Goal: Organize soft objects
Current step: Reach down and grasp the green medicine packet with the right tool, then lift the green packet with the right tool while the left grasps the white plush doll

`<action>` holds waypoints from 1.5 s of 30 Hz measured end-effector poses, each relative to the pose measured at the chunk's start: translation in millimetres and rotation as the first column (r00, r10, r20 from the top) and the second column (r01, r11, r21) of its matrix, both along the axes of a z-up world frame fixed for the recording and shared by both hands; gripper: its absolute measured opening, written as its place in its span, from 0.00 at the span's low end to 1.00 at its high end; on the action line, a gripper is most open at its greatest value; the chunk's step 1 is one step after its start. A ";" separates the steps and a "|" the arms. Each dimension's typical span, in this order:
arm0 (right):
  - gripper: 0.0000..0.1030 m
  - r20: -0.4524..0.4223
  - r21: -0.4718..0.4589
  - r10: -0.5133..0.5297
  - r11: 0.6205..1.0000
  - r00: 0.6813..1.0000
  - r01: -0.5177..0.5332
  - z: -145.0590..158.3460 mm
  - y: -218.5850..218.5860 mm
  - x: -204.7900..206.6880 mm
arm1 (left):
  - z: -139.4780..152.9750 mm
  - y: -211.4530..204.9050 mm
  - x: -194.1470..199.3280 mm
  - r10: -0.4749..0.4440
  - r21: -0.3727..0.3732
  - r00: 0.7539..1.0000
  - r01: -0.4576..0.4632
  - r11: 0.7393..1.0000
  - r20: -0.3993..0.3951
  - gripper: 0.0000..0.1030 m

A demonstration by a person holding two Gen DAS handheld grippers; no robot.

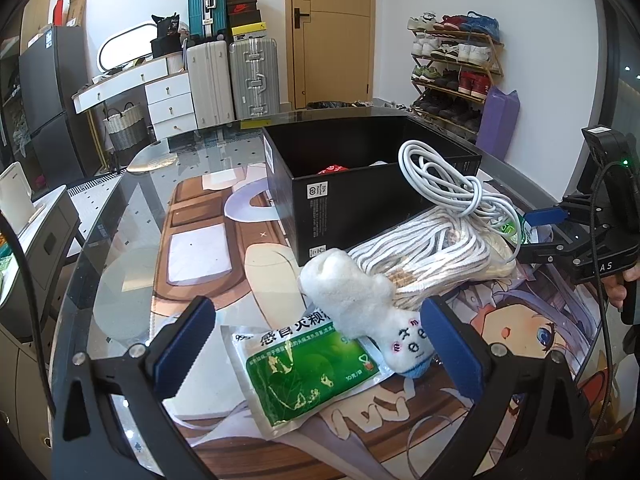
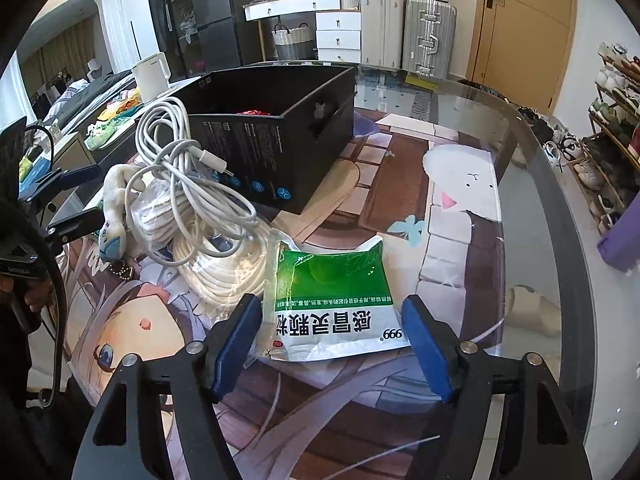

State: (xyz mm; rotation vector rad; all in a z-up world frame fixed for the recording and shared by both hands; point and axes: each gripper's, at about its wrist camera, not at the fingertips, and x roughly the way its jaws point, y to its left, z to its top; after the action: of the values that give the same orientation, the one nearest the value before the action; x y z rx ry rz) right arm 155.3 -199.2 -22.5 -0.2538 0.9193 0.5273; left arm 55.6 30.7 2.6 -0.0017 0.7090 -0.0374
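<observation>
One green-and-white medicine sachet (image 2: 332, 300) lies flat on the glass table (image 2: 520, 168), lower centre of the right wrist view, long axis running from the frame's bottom edge up toward the black box (image 2: 280, 152), its white printed end nearest the camera. It sits between the spread jaws of the right gripper (image 2: 332, 344), whose pads stand clear of it. One white plush toy (image 1: 372, 308) lies at centre right of the left wrist view, long axis diagonal, face end pointing lower right; the left gripper (image 1: 316, 344) stands wide open around it, the right pad just beside the face. One white cable (image 1: 452, 184) and one bagged rope coil (image 1: 432, 256) are piled against the one box.
</observation>
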 end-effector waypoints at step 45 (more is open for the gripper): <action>0.48 0.078 0.085 -0.017 0.996 0.997 0.010 34.9 -15.5 -12.5 | -5.2 -7.0 9.2 -0.021 -0.017 0.999 0.021 1.000 -0.031 0.81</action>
State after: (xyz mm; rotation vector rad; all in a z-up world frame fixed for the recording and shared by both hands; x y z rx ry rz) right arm 142.8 -214.7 12.5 -0.1900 0.8196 0.5388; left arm 64.8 23.7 -2.6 -0.0106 0.7404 -0.0635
